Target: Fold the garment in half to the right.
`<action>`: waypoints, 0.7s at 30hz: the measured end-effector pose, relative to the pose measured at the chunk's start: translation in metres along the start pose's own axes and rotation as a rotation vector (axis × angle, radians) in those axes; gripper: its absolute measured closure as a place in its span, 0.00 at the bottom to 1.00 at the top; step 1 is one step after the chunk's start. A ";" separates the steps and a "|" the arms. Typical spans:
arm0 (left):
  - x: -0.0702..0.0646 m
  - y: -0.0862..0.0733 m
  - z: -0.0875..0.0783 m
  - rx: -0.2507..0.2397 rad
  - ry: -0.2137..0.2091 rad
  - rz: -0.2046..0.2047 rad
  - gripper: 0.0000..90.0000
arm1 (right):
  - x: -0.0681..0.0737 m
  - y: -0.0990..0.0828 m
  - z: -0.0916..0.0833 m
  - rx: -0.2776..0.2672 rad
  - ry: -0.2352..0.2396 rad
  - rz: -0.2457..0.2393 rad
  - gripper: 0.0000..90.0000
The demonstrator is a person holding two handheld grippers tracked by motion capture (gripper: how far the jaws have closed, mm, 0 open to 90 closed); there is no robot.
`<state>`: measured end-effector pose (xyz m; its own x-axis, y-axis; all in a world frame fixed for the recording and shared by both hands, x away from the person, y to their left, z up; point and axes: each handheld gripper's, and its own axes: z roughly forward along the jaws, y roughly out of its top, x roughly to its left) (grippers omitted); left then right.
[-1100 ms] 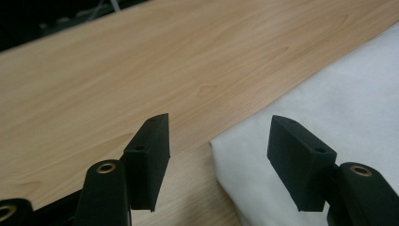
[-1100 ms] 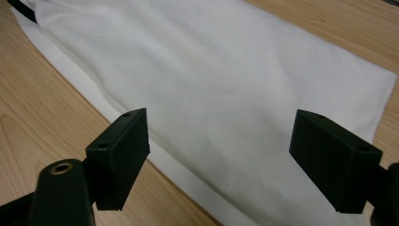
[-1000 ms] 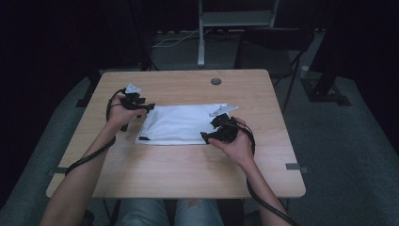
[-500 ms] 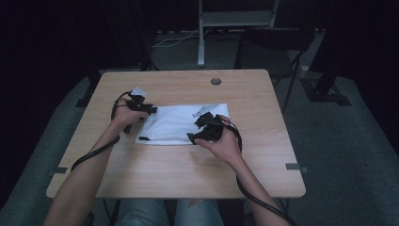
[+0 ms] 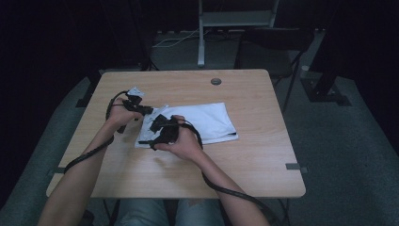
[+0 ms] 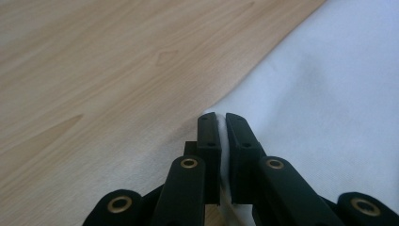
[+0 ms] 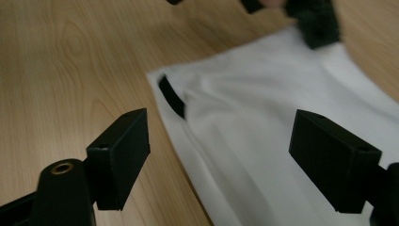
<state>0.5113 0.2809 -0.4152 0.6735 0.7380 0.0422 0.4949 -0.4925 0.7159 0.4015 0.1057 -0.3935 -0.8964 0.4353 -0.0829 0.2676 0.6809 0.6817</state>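
Note:
A white folded cloth (image 5: 209,120) lies flat in the middle of the wooden table (image 5: 244,160). My left gripper (image 5: 147,111) sits at the cloth's far left corner. Its jaws have just been closing and now stand shut, with a fold of the cloth (image 6: 329,94) pinched between the fingertips of the left gripper (image 6: 220,118). My right gripper (image 5: 151,140) hovers over the cloth's near left corner. In the right gripper view the right gripper (image 7: 235,141) is wide open above the cloth (image 7: 282,84), with nothing touching its pads. A small black tab (image 7: 171,96) shows near the cloth's edge.
A round cable grommet (image 5: 216,81) sits at the table's far edge. A dark chair (image 5: 277,42) and a metal stand (image 5: 201,33) are behind the table. A grey tape mark (image 5: 291,165) lies near the front right corner.
The right hand has swept left across the cloth from its right side to its near left corner. The left gripper has stayed at the far left corner.

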 end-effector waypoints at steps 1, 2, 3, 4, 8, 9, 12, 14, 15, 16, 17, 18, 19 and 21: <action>0.000 0.000 -0.001 -0.002 0.002 0.003 0.95 | 0.003 0.003 0.005 0.007 0.005 -0.009 0.23; -0.001 0.001 -0.003 0.003 -0.003 0.006 0.95 | 0.006 0.006 0.010 0.010 0.011 -0.020 0.28; -0.001 0.001 -0.003 0.001 -0.002 0.009 0.95 | 0.009 0.009 0.016 0.013 0.022 -0.032 0.29; -0.002 0.002 -0.004 0.001 0.001 0.010 0.95 | 0.012 0.012 0.022 0.022 0.029 -0.040 0.30; -0.001 0.001 -0.005 0.005 -0.001 0.013 0.95 | 0.016 0.017 0.040 0.055 0.038 -0.057 0.37; -0.001 0.001 -0.005 0.004 0.002 0.012 0.95 | 0.018 0.017 0.043 0.061 0.042 -0.053 0.38; 0.000 -0.001 -0.005 0.006 0.002 0.009 0.96 | 0.019 0.017 0.051 0.074 0.044 -0.069 0.47; 0.000 -0.001 -0.006 0.006 0.003 0.011 0.96 | 0.018 0.017 0.054 0.076 0.053 -0.055 0.52; 0.000 -0.001 -0.006 0.005 0.002 0.008 0.96 | 0.017 0.017 0.055 0.080 0.049 -0.054 0.55; 0.000 -0.001 -0.006 0.005 0.000 0.007 0.96 | 0.016 0.017 0.056 0.080 0.049 -0.055 0.57; 0.000 -0.001 -0.006 0.005 0.001 0.008 0.96 | 0.016 0.017 0.056 0.077 0.048 -0.055 0.58; 0.000 -0.001 -0.005 0.007 0.001 0.009 0.96 | 0.015 0.017 0.056 0.077 0.047 -0.057 0.60; 0.000 -0.002 -0.005 0.007 0.000 0.007 0.96 | 0.015 0.018 0.056 0.079 0.043 -0.063 0.62; 0.000 -0.002 -0.004 0.013 -0.002 0.007 0.96 | 0.016 0.018 0.056 0.087 0.041 -0.067 0.65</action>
<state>0.5080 0.2844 -0.4136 0.6780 0.7336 0.0461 0.4973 -0.5041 0.7061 0.4119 0.1580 -0.4232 -0.9265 0.3640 -0.0955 0.2346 0.7571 0.6098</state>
